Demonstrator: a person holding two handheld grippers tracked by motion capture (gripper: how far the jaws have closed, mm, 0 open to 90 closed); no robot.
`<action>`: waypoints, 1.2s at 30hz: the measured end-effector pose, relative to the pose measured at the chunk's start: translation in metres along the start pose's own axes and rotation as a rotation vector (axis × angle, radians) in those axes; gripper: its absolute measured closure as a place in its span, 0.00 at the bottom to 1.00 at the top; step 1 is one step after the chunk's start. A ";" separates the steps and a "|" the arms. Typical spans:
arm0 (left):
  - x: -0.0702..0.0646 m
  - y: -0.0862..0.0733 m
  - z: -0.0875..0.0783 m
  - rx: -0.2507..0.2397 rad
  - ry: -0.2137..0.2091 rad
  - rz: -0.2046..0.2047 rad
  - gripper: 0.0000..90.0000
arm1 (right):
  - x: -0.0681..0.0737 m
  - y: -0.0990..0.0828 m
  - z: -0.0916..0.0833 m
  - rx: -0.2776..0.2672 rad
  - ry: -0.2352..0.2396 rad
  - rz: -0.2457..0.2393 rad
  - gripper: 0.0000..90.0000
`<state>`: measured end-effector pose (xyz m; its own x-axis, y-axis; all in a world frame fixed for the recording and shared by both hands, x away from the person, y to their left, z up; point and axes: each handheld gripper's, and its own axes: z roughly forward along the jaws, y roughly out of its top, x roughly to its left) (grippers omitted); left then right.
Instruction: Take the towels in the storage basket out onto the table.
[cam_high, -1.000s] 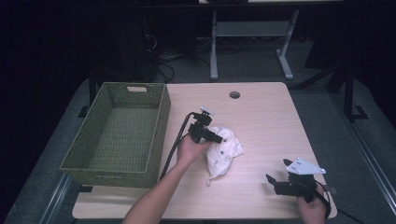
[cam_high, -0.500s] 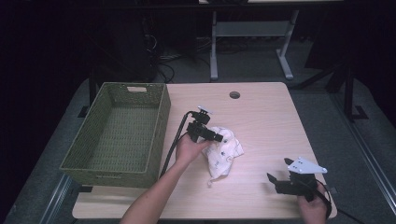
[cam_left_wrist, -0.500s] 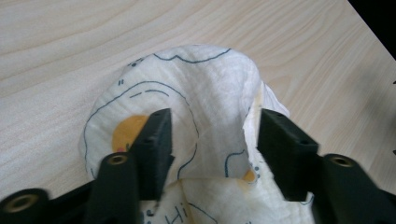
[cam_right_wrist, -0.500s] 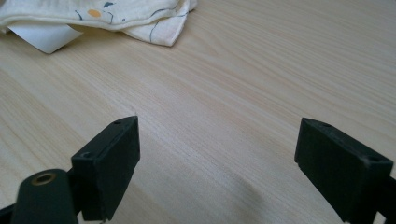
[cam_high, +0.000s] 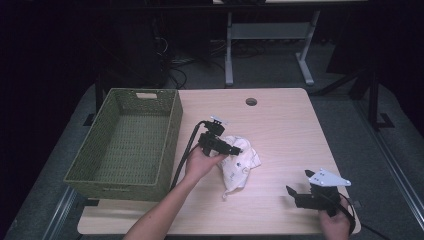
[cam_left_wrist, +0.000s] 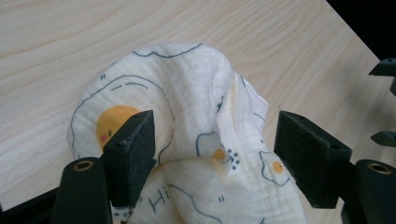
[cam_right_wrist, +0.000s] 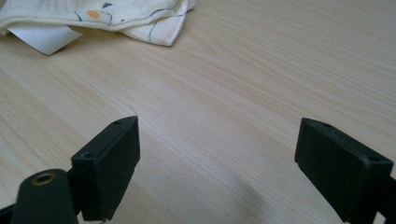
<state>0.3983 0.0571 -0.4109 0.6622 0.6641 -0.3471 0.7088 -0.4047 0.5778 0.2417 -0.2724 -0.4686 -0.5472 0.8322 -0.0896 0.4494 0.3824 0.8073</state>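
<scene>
A crumpled white cloth (cam_high: 241, 163) with blue and yellow prints lies near the middle of the wooden table (cam_high: 285, 125). My left gripper (cam_high: 237, 148) lies low over the cloth's left part, pointing right. Its jaws have just been opening. In the left gripper view the cloth (cam_left_wrist: 196, 93) bulges up between the spread pads (cam_left_wrist: 133, 149), and the right pad stands clear of it; the left gripper (cam_left_wrist: 215, 135) is open. My right gripper (cam_high: 292, 194) rests near the table's front right edge, open (cam_right_wrist: 217, 140) over bare wood, with the cloth (cam_right_wrist: 140, 18) farther ahead.
A green woven basket (cam_high: 172, 135), with nothing in it, stands on the table's left side. A round cable hole (cam_high: 251, 101) sits near the far edge. A white tag (cam_right_wrist: 42, 39) pokes out from under the cloth. A table frame stands on the floor behind.
The left gripper's jaws have spread apart around the cloth, which has slackened on the table. The left hand has barely shifted. The right gripper has stayed put.
</scene>
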 end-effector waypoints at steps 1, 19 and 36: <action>0.000 0.000 -0.001 -0.003 -0.003 0.000 0.30 | 0.000 0.000 -0.001 0.000 -0.001 0.001 0.15; -0.008 -0.021 -0.016 -0.039 -0.011 0.029 0.29 | 0.002 -0.001 -0.001 0.010 -0.003 0.003 0.15; -0.017 -0.042 -0.029 -0.041 -0.008 0.072 0.29 | 0.002 -0.001 0.000 0.010 -0.005 -0.004 0.15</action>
<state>0.3507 0.0811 -0.4079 0.7135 0.6287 -0.3094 0.6485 -0.4252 0.6314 0.2400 -0.2709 -0.4697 -0.5454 0.8327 -0.0961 0.4543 0.3900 0.8009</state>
